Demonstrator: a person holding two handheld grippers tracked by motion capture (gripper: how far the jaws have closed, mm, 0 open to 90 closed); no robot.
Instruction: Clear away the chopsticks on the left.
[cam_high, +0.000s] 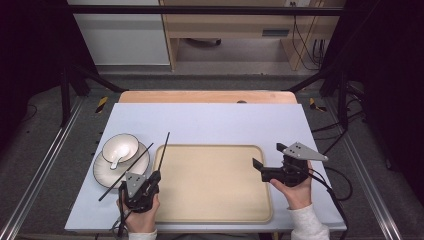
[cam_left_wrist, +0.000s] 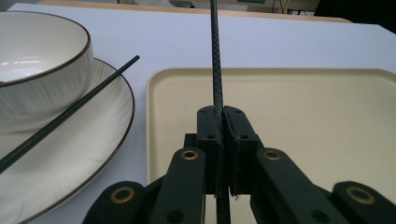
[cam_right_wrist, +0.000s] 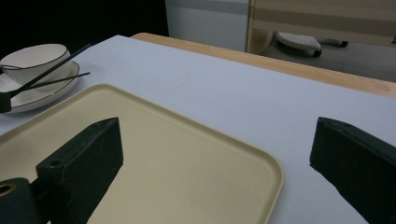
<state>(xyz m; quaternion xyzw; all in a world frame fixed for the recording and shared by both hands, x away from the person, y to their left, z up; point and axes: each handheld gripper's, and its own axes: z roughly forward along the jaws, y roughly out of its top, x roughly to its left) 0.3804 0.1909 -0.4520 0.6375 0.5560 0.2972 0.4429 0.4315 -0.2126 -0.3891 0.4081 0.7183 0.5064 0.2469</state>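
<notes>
Left of the tray (cam_high: 212, 182), one chopstick (cam_high: 125, 172) lies across the plate (cam_high: 102, 170) beside the bowl (cam_high: 120, 147). The left gripper (cam_left_wrist: 222, 116) has its jaws clamped on the second chopstick (cam_left_wrist: 215, 56), which stands above the tray's left edge. To set it down well, I judge it should be lowered level and released gently; the right gripper (cam_high: 260, 162), jaws wide apart and empty, waits at the tray's right edge.

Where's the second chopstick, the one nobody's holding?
In the high view the loose chopstick lies at the left, slanted across the plate, beside the bowl.
</notes>
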